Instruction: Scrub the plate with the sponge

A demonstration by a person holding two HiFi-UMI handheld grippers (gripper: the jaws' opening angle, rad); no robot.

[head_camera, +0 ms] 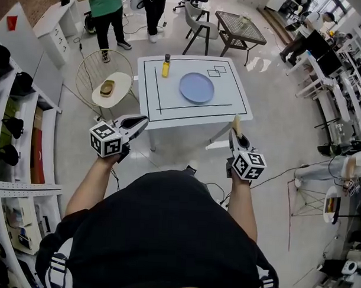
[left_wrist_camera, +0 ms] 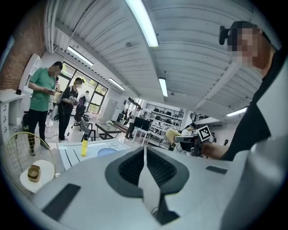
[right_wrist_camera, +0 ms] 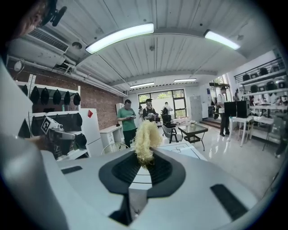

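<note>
A blue plate (head_camera: 196, 88) lies in the middle of a white table (head_camera: 229, 107) some way ahead of me; it shows small in the left gripper view (left_wrist_camera: 107, 152). My right gripper (head_camera: 236, 132) is held in the air short of the table's near edge, shut on a yellow sponge (head_camera: 235, 120) that sticks up from the jaws (right_wrist_camera: 145, 141). Level with it on the left, my left gripper (head_camera: 143, 121) is shut with nothing in it; its jaws meet in a line (left_wrist_camera: 145, 150). Both grippers are well clear of the plate.
A yellow bottle (head_camera: 166, 67) stands on the table left of the plate. A round wire side table (head_camera: 111, 89) sits off the table's left edge. Shelves (head_camera: 15, 134) run along the left. Two people (head_camera: 105, 14), a chair (head_camera: 199, 26) and a low table (head_camera: 239, 27) are beyond.
</note>
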